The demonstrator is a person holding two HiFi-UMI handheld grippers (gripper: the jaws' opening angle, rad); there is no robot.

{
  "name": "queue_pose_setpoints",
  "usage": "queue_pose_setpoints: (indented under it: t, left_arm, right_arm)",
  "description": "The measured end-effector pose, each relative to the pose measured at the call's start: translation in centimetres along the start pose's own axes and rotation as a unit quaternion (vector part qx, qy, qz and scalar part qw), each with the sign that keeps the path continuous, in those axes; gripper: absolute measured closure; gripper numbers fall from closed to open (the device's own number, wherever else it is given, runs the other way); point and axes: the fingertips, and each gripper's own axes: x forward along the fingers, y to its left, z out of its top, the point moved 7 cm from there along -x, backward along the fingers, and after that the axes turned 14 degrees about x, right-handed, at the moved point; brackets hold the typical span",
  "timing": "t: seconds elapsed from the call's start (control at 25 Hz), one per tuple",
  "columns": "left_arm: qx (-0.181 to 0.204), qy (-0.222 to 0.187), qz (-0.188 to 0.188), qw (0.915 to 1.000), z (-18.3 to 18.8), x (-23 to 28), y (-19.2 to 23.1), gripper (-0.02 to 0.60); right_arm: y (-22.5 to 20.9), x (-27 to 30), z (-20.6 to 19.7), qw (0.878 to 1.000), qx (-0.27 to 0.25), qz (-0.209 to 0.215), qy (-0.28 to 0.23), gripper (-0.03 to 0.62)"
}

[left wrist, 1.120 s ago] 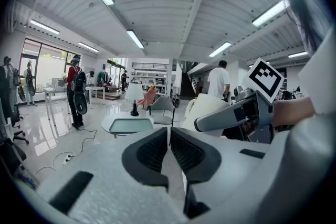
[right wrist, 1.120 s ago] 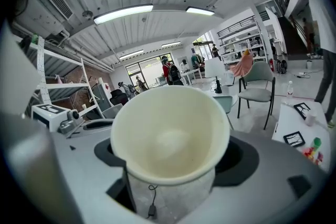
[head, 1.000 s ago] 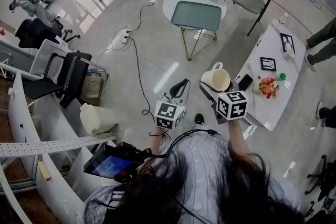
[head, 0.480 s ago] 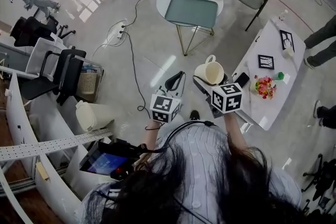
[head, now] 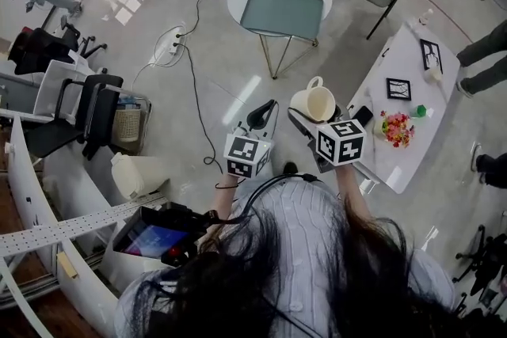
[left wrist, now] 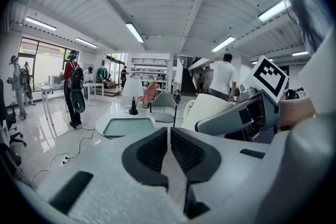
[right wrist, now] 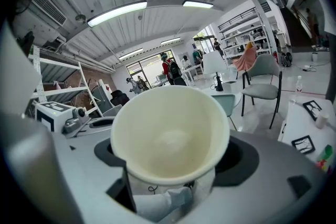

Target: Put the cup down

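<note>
One cup [right wrist: 170,134], clamped by right tongs [right wrist: 172,178].

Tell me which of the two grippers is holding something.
The right gripper: its fingers clamp a cream cup. The left gripper has its fingers shut together with nothing between them.

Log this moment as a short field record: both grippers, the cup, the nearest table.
left gripper: jaws together, nothing between them
right gripper: jaws clamped on the cup
cup: cream, handled, empty inside, held in the air
nearest table: long white table, at the person's right
task state: cup not yet set down
</note>
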Motion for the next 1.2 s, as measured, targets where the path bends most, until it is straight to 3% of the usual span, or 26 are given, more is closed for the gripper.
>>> queue_pose_setpoints:
  t: [0.6,1.2]
  left_arm:
    - [0.032,-0.015,-0.06,0.9976,2.2,8.8,8.9,0.551]
    - [0.025,-0.001,-0.107,0.994,0.5,15.3,19.4,0.551]
  right_arm:
    - [-2.5,6.9,6.6,0.998,0.032,-0.051,-0.035,0.169]
    - [-3.4,15.9,11.3,0.991,0.071,-0.106,-0.045,0.169]
